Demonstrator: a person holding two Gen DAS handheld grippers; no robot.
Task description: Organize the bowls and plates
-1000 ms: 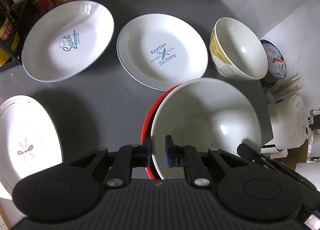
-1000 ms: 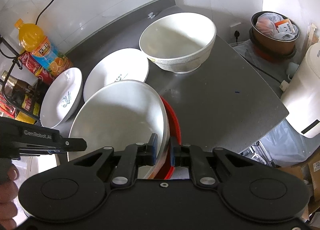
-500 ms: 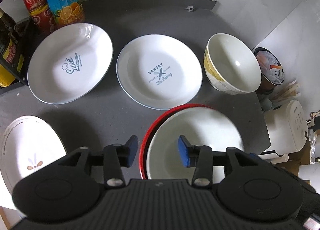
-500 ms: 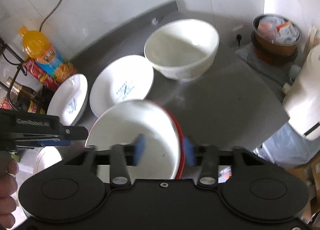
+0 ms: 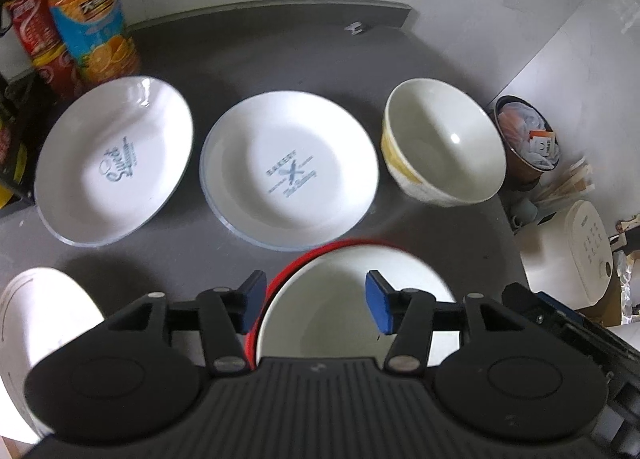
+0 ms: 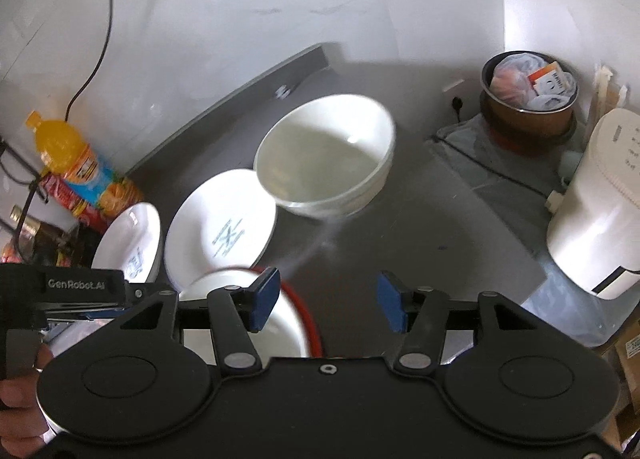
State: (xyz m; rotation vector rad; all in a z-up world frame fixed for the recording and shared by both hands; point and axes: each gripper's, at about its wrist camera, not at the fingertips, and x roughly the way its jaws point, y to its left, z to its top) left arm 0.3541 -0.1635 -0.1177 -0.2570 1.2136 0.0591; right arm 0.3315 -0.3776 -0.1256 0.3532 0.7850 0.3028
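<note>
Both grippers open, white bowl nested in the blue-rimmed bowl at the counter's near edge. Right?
Not quite: the outer bowl's rim is red, not blue. The left wrist view shows the white bowl nested in the red-rimmed bowl at the counter's near edge. The left gripper and right gripper are indeed both open.

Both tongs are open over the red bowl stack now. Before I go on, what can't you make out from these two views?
- Near side of the white bowl in the red bowl: hidden by the left tongs body in the left view.
- Flower plate: cut off by the left view's edge.
- Cream bowl: blurred in the right view; pattern unreadable.
- Print on the Sweet plate: too small in the right view.
</note>
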